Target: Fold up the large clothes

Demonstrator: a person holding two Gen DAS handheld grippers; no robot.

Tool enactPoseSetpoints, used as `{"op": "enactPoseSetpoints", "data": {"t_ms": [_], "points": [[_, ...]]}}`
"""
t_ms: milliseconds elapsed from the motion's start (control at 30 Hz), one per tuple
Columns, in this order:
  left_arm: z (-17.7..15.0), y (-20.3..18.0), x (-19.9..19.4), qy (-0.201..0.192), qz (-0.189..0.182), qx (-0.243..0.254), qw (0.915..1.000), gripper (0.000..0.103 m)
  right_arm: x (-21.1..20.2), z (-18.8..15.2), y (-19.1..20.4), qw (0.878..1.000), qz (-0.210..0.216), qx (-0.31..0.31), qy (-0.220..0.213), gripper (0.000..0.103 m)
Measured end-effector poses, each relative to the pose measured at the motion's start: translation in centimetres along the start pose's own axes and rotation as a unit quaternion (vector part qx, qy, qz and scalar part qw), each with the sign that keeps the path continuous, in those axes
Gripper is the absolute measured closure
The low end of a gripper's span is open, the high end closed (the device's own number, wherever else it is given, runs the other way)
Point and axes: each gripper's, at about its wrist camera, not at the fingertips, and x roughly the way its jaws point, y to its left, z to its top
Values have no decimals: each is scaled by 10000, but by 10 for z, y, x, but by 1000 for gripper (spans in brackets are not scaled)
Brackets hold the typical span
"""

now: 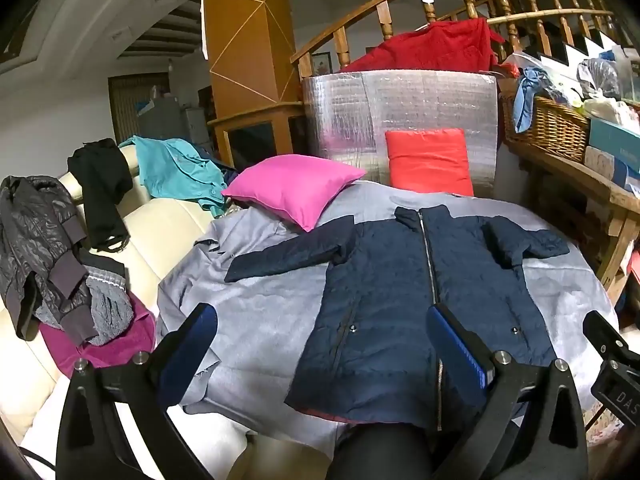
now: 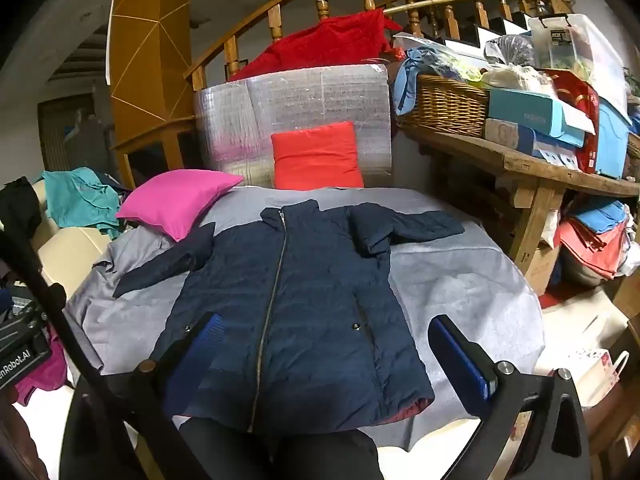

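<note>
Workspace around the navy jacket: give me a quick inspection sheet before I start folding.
Surface: grey sheet spread flat, wrinkled at its left edge.
Job's things: navy jacket laid front up, zipped, both sleeves out to the sides; the right sleeve bends at the shoulder.
Clutter: pink cushion overlaps the sheet's far left corner, near the left sleeve; red cushion at the far edge.
Grippers: left gripper and right gripper both open, hovering over the jacket's hem, holding nothing.
Cables: nothing seen.
Surroundings: clothes pile on the cream sofa at left; wicker basket and boxes on a wooden table at right; stair railing behind.
</note>
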Motion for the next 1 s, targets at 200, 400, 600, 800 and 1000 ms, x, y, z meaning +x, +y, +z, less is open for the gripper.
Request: {"op": "enactPoseSetpoints", "data": {"t_ms": [200,400,600,800,1000], "points": [[-1,1,0,-32,35,-14,10000,0,1,-1,1,10000,-9,-22,-17,0],[-1,4,1,-26,31,-37,10000,0,0,1,1,10000,-19,-35,-3,0],[-2,6,3,4,4,-63,10000,0,2,-3,2,10000,-23,-46,3,0],[-3,8,4,18,-7,-53,10000,0,4,-4,1,10000,-11,-67,3,0],[-3,8,4,25,-3,-45,10000,0,4,-1,4,10000,-28,-86,9,0]]}}
